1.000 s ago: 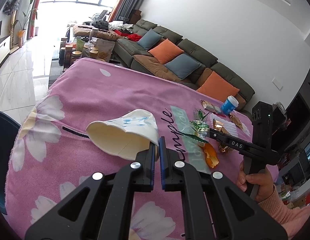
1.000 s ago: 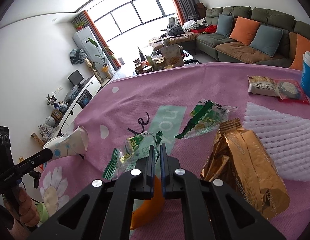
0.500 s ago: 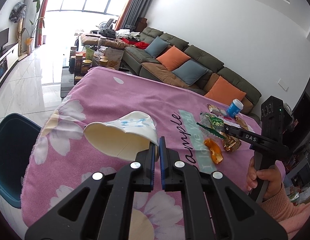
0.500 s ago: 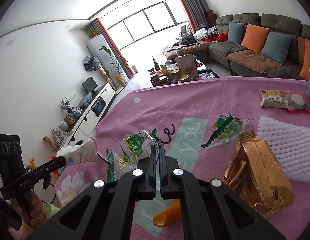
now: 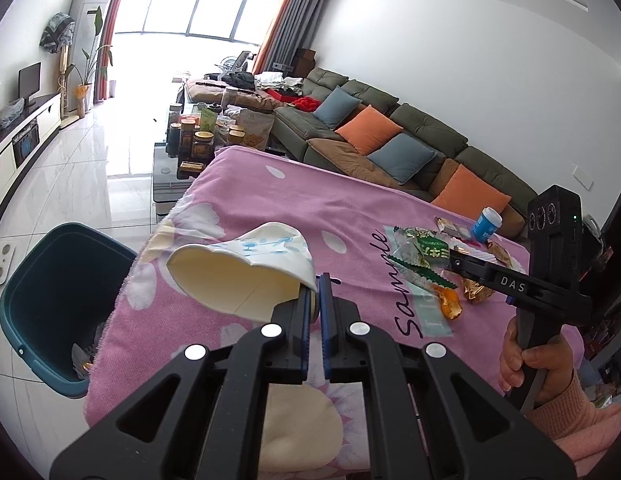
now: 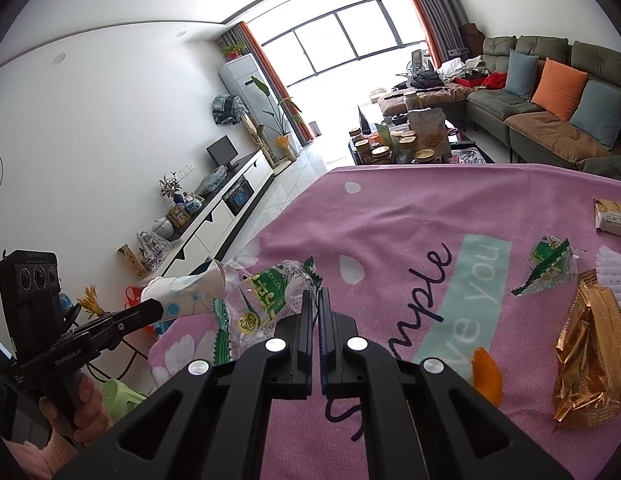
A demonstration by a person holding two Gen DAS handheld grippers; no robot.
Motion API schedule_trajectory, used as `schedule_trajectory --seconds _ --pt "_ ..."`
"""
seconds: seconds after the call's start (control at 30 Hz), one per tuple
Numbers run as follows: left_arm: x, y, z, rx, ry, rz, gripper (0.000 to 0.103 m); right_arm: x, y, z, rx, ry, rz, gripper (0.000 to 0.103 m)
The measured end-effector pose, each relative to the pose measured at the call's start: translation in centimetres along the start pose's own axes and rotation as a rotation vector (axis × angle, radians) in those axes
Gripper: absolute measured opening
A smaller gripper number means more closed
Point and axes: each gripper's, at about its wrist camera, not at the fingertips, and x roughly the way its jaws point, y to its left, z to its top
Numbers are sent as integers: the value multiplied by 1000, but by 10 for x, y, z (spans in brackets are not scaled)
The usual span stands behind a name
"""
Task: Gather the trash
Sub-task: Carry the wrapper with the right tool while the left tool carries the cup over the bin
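My left gripper (image 5: 315, 289) is shut on the rim of a crushed white paper cup (image 5: 238, 268) with blue print, held above the pink tablecloth (image 5: 310, 208) near its left edge. A dark teal bin (image 5: 50, 280) stands on the floor just left of the table, with scraps at its bottom. My right gripper (image 6: 315, 304) is shut on a clear and green snack wrapper (image 6: 266, 304), lifted off the cloth. In the left wrist view that wrapper (image 5: 420, 252) hangs from the right gripper (image 5: 454, 258). The right wrist view also shows the cup (image 6: 190, 292) in the left gripper (image 6: 160, 308).
On the cloth lie a second green wrapper (image 6: 546, 268), a gold foil bag (image 6: 590, 360), an orange peel (image 6: 486, 376), white foam netting (image 6: 614, 280), a snack packet (image 6: 612, 218) and a blue can (image 5: 485, 225). A sofa (image 5: 390, 136) and a crowded coffee table (image 5: 206, 136) stand beyond.
Both grippers have risen and drawn back toward the table's left edge, carrying the cup and the wrapper. The wrapper has come up off the cloth. The teal bin has come into the left wrist view.
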Motion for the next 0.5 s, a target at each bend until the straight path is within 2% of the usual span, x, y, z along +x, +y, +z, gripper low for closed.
schedule_trajectory --seconds 0.5 --pt "-39 25 -9 -37 -39 86 5 29 50 -1 -80 38 78 2"
